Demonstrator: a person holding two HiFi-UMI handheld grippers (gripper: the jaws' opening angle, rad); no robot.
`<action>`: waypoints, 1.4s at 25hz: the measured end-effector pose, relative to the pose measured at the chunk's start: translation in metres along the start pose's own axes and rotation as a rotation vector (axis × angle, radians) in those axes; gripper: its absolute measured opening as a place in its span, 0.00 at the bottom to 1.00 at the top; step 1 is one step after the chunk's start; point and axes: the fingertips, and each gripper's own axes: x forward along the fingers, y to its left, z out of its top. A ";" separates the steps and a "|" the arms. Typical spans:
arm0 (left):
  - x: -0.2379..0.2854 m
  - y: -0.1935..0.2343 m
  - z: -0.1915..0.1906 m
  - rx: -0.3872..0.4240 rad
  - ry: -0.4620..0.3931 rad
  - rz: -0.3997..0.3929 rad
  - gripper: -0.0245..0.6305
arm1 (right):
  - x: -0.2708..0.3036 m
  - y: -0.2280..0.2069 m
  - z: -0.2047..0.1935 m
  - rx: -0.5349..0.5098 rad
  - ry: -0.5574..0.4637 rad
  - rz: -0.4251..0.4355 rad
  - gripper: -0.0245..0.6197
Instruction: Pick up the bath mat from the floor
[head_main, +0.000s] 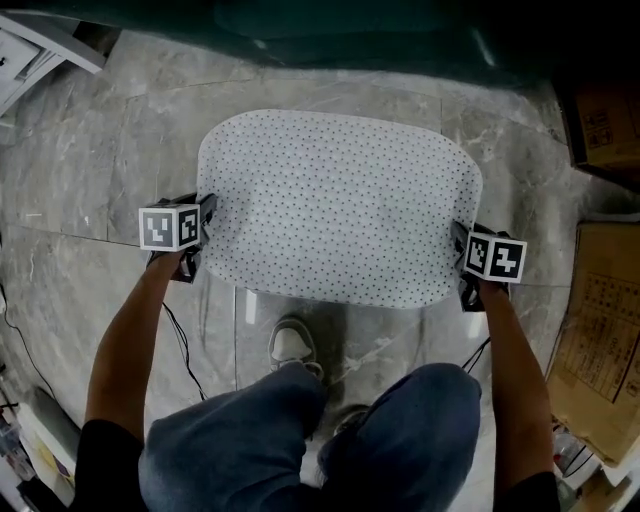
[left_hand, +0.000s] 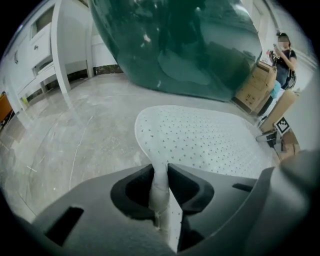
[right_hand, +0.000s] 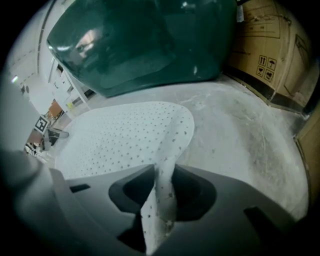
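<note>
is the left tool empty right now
No, the left tool has its jaws pressed onto a pinched-up edge of the white rounded dotted bath mat.

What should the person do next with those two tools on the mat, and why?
Probably raise both tools together, evenly. The left tool is clamped on the left edge of the bath mat and the right tool on its right edge, each pinching a fold of the dotted white sheet, while most of it appears to lie on the marble floor.
</note>
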 end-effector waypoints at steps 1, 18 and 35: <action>0.000 -0.001 0.000 -0.005 -0.002 -0.005 0.17 | 0.000 0.001 0.000 0.003 -0.007 0.001 0.21; -0.027 -0.023 0.017 -0.024 -0.026 -0.074 0.09 | -0.019 0.012 0.011 0.055 -0.035 0.064 0.08; -0.126 -0.087 0.086 -0.038 -0.075 -0.180 0.09 | -0.128 0.060 0.073 0.004 -0.082 0.148 0.08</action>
